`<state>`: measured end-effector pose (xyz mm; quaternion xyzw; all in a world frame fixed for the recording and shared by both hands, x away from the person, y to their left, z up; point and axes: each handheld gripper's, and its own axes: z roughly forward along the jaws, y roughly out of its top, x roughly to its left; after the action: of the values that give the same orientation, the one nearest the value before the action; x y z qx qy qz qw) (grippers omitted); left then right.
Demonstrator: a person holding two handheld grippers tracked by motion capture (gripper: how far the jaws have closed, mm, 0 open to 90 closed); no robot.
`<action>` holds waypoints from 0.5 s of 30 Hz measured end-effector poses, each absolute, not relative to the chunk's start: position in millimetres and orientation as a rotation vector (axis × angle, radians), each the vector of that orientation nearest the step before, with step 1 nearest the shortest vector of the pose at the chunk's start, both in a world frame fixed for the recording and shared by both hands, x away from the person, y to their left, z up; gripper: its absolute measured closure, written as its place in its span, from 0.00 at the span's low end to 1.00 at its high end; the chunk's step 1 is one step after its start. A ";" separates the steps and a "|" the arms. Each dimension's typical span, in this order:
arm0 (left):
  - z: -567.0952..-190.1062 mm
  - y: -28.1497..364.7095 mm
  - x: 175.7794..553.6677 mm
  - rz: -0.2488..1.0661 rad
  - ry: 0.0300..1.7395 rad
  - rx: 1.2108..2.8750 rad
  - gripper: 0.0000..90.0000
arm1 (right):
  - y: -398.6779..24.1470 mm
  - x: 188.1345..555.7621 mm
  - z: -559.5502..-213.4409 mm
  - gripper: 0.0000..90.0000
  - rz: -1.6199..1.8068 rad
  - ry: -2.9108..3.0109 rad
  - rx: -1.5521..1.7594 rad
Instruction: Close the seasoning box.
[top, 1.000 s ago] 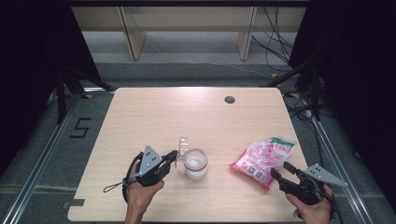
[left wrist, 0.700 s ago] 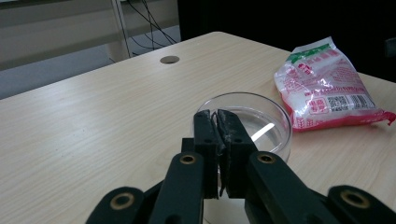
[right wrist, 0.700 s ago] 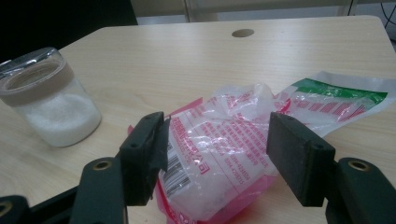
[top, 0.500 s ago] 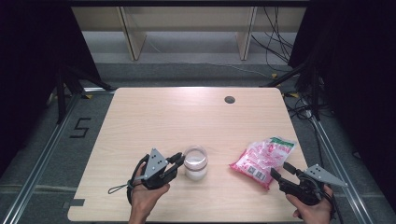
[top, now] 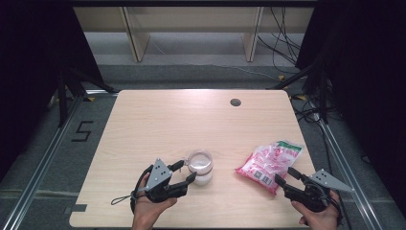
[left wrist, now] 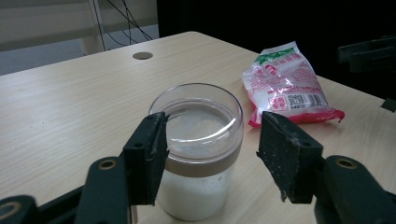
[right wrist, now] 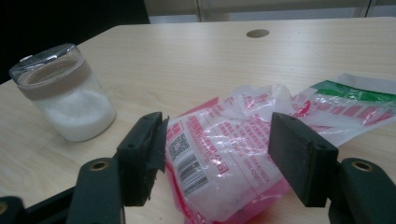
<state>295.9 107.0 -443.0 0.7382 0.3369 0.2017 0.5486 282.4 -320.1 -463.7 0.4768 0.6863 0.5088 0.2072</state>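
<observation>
Left claw (left wrist: pixel 212 154) just spread wide around open sugar jar (left wrist: pixel 198 149), gripping nothing; right claw (right wrist: pixel 217 154) gaping, empty, before pink bag (right wrist: pixel 243 149): jar risks tipping if clipped.

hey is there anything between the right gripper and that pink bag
Nothing visible. The right gripper is open, and the bag lies right in front of its jaws on the table. The jar stands off to the side by the left gripper.

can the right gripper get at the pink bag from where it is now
Probably yes. The right gripper stands open right at the near end of the pink bag, with nothing between them; the jar sits well off to the side.
</observation>
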 end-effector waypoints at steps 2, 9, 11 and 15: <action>-443.1 105.8 294.9 0.463 0.812 1.748 0.42 | -318.1 281.5 -463.1 0.40 1.439 1.927 1.329; -446.4 101.2 290.6 0.436 0.799 1.750 0.37 | -314.9 279.2 -463.8 0.40 1.435 1.943 1.315; -446.2 100.4 288.3 0.431 0.793 1.740 0.36 | -315.8 280.2 -464.7 0.40 1.432 1.950 1.282; -445.4 98.9 284.0 0.435 0.789 1.742 0.35 | -312.9 278.1 -465.1 0.39 1.440 1.959 1.296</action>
<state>284.0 98.9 -445.4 0.7379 0.3343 0.1843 0.5566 278.1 -312.9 -465.1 0.4616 0.6977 0.5131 0.1920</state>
